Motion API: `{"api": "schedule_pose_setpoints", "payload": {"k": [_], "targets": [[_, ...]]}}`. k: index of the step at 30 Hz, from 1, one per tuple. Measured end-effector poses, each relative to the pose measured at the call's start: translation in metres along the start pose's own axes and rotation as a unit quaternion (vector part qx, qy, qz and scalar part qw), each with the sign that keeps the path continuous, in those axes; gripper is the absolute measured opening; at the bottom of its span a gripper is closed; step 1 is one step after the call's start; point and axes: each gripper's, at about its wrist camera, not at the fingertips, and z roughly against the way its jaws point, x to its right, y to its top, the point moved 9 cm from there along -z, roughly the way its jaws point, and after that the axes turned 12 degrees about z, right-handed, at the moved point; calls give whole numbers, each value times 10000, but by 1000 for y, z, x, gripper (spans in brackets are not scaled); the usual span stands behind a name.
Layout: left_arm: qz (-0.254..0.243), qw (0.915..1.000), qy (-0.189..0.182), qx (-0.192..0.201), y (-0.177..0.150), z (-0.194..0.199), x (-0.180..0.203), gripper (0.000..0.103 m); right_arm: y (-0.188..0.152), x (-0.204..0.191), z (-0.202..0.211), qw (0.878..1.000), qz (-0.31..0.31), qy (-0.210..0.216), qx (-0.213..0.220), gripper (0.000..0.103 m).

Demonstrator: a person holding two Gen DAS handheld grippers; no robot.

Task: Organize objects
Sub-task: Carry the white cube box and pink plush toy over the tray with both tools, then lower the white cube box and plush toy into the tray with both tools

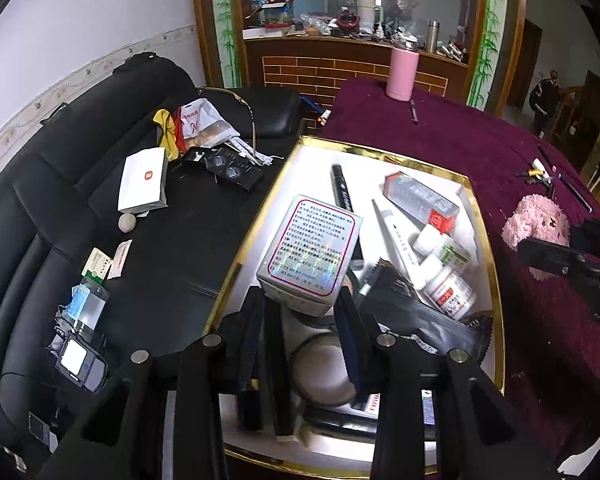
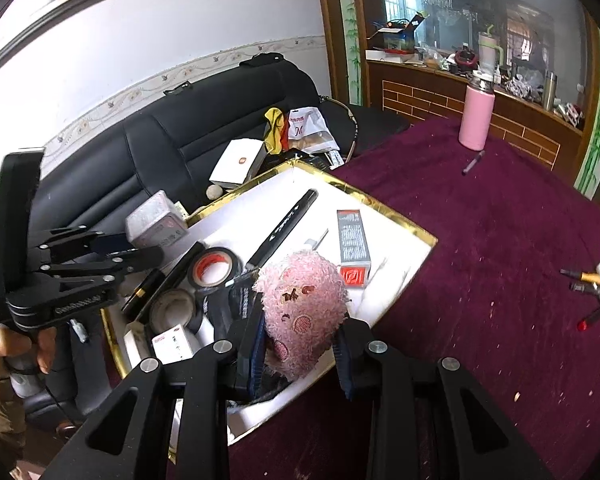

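**Both grippers loaded over a crowded tray**

The left gripper (image 1: 304, 300) is clamped on a white box (image 1: 310, 248), one finger on each side, holding it up over the tray (image 1: 380, 152). The right gripper (image 2: 300, 340) is closed around a pink plush toy (image 2: 302, 300), which hangs between its fingers above the tray's near corner; part of the toy pokes out past the fingertips.

From where I stand the trouble is room. Directly below the left fingers sit tape rolls (image 2: 214, 270) and a black pouch (image 1: 412, 312), so the box, if let go here, would probably land on uneven things and tip or slide. The box is gripped low, near one end, and I'd guess it could swivel between the pads if jolted. The toy is soft; a squeeze that looks firm may still let it slip, and it could drop half on the tray's rim and roll onto the purple cloth (image 2: 480, 240).

Ahead of the left fingers lie a black marker (image 1: 340, 188), a grey-and-red carton (image 1: 420, 198) and pill bottles (image 1: 450, 292), filling most of the floor. The two grippers are near each other, and both heading for the same corner could knock together.

Beyond, well clear: a pink flask (image 2: 476, 116), and a black sofa (image 1: 100, 120) strewn with oddments to the left.
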Motion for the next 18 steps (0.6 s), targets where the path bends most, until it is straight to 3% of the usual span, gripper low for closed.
{"api": "schedule_pose_setpoints", "payload": {"k": [18], "targets": [[-8, 9994, -220, -270, 28, -33, 8, 35, 5, 14, -33, 9994, -296, 23, -192, 32]]}}
